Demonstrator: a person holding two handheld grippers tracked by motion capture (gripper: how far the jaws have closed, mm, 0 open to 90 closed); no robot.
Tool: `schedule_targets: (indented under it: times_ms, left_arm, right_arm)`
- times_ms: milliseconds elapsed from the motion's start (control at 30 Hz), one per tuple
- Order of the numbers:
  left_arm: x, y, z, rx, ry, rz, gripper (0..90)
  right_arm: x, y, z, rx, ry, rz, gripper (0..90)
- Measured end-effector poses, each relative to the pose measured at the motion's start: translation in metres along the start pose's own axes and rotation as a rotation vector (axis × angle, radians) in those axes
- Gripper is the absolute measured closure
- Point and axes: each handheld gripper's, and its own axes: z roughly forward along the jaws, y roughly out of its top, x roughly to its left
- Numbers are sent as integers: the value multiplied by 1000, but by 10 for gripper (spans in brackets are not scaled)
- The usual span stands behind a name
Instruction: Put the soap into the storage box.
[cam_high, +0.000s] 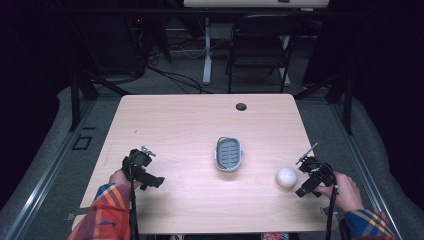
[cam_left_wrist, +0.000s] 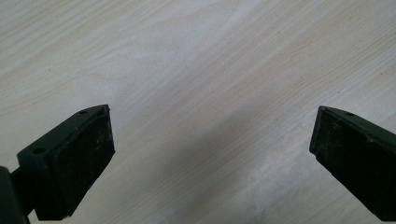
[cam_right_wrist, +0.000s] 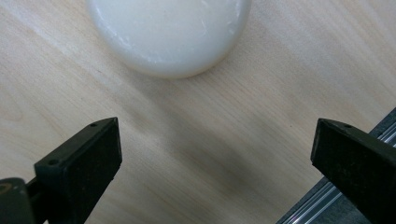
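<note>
A white ball sits on the counter, near the right edge. The right gripper is just beside it, on the side nearer the edge, and does not touch it. In the right gripper view the ball lies ahead of the gripper, past the tips. Its two black fingers stand wide apart with only bare wood between them (they hold nothing). The metal rail at the counter's edge peeks in at the bottom right corner of that view.

The left gripper is over the left side of the counter, well apart from the ball. In the left gripper view the gripper has its fingers spread wide too, and they hold nothing. Under them is plain wood.

In the middle of the counter lies a small grey tray with slots in its floor. It sits between the two grippers, apart from both, and the ball is off to its right and a bit closer to the person.

Both hands come in from the bottom, in plaid sleeves. A dark chair stands on the floor beyond the far side of the counter.
</note>
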Motion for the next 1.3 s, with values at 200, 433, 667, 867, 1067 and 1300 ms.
schedule_targets:
  times_ms: [200,433,667,867,1067,1300]
  left_arm:
    - [0,0,0,1,-1,1,0]
    - [0,0,0,-5,-3,4,0]
    - [0,0,0,-2,-2,2,0]
    - [0,0,0,-3,-2,3,0]
    - [0,0,0,-3,-3,4,0]
    - [-1,0,0,-4,-4,3,0]
  right_arm:
    - [1,0,2,-17,3,12,12]
    - [1,2,1,11,-5,-9,6]
    - [3,3,1,12,-7,-20,0]
    - [6,4,-1,-16,-21,-18,0]
    - [8,6,-4,-20,-37,-39,0]
    - [15,10,-6,-56,-27,-43,0]
